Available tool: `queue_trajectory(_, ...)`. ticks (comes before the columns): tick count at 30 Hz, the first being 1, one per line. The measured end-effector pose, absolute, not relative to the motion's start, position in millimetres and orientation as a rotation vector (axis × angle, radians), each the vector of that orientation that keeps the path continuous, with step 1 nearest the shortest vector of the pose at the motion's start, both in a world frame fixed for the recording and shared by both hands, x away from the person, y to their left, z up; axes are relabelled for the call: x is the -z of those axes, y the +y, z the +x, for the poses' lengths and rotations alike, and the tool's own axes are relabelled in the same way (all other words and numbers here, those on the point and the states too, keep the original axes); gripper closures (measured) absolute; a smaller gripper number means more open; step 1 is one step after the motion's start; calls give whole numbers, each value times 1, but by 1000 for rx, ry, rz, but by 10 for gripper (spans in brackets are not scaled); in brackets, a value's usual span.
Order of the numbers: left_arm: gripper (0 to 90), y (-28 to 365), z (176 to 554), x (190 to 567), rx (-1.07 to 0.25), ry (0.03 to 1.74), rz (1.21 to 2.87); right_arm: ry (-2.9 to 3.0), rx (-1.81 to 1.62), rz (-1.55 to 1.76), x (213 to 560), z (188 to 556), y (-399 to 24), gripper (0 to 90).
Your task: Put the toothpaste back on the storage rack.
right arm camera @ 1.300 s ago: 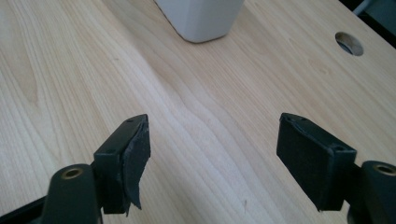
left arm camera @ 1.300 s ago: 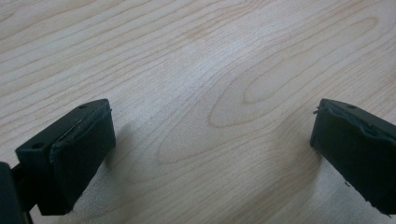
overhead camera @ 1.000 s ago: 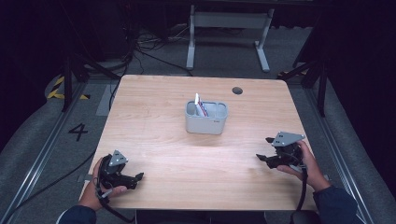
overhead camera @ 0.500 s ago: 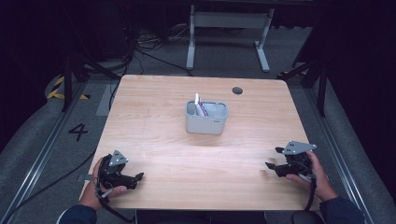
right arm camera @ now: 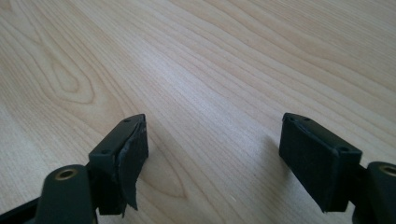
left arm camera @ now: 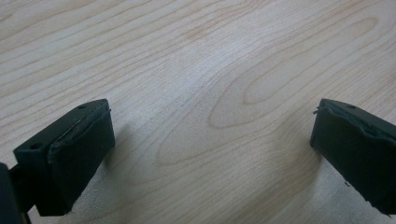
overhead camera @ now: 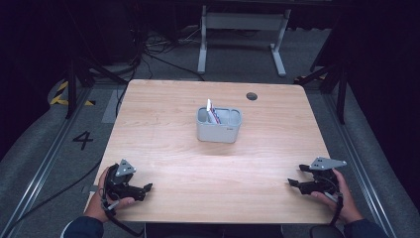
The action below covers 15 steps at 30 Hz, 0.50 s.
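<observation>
Lowered toward the desk's [overhead camera: 163,129] near right corner, right hand-held gripper [overhead camera: 296,184] lies level, its jaws just widened, empty; left hand-held gripper [overhead camera: 146,188] rests wide open, empty.

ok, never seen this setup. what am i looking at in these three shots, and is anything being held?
There is no robot arm here. A person at a table holds a hand-held tool with two jaws in each hand: the left gripper at the table's near left corner and the right gripper at its near right.

The wide shot comes from a fixed camera above the person's side, looking forward and down. The two close-ups come from cameras riding on the tools, each looking along its own black jaws at bare wood: the left gripper and the right gripper.

On the wooden table stands one grey bin, near the middle, with a white, pen-like item sticking out of it. I cannot tell what that item is.

Nothing is held. Both pairs of jaws stand wide apart with nothing between them.
</observation>
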<state>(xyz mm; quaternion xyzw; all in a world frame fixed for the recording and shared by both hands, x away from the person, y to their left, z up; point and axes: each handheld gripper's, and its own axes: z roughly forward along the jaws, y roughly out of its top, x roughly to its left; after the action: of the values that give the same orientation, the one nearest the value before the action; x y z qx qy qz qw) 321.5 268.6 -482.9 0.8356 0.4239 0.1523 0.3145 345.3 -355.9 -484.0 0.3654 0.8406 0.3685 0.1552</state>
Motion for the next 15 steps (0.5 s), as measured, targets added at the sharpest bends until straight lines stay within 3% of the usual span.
queue_trajectory(15, 2, 268, 322, 483, -416, 1131, 2202, 2372, -1060, 1072, 486, 344, -357, 201)
